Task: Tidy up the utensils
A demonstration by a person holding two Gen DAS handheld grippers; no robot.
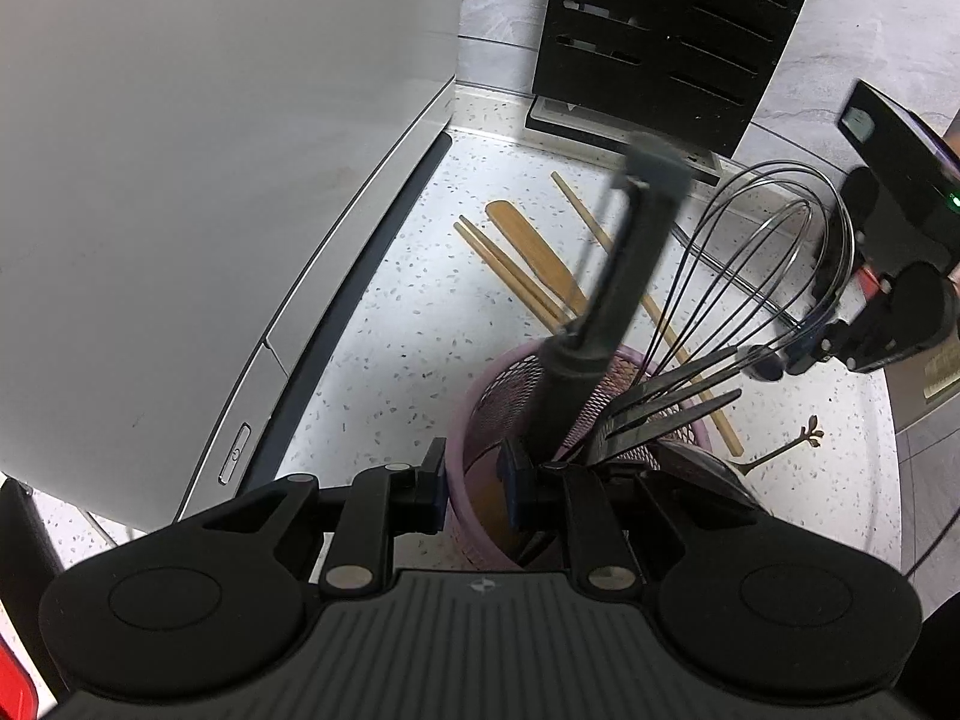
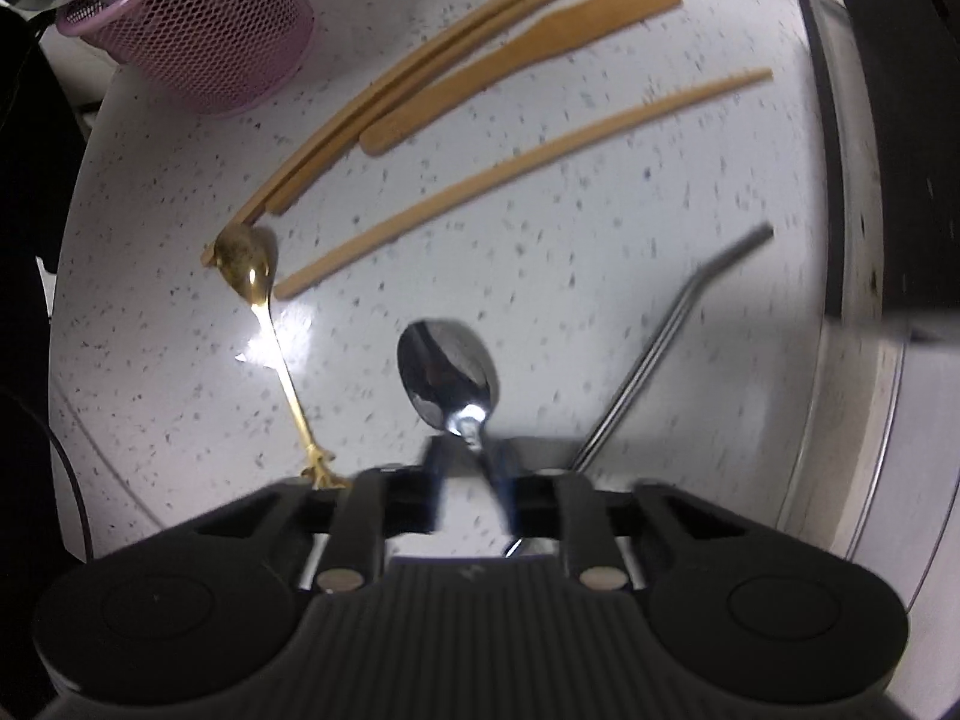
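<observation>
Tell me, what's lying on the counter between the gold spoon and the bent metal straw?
The silver spoon lies between the gold spoon and the metal straw; the right gripper is shut on its handle. The right wrist view shows this.

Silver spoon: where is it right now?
In the right wrist view the silver spoon lies bottom centre on the counter, handle between the right gripper fingers, flanked by the gold spoon and metal straw.

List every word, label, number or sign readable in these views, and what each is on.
No words or numbers can be read.
Power symbol on a button of the grey appliance.
Small emblem on the left gripper body: too small to read.
Label on a box at the right edge: blurred, unreadable.
</observation>
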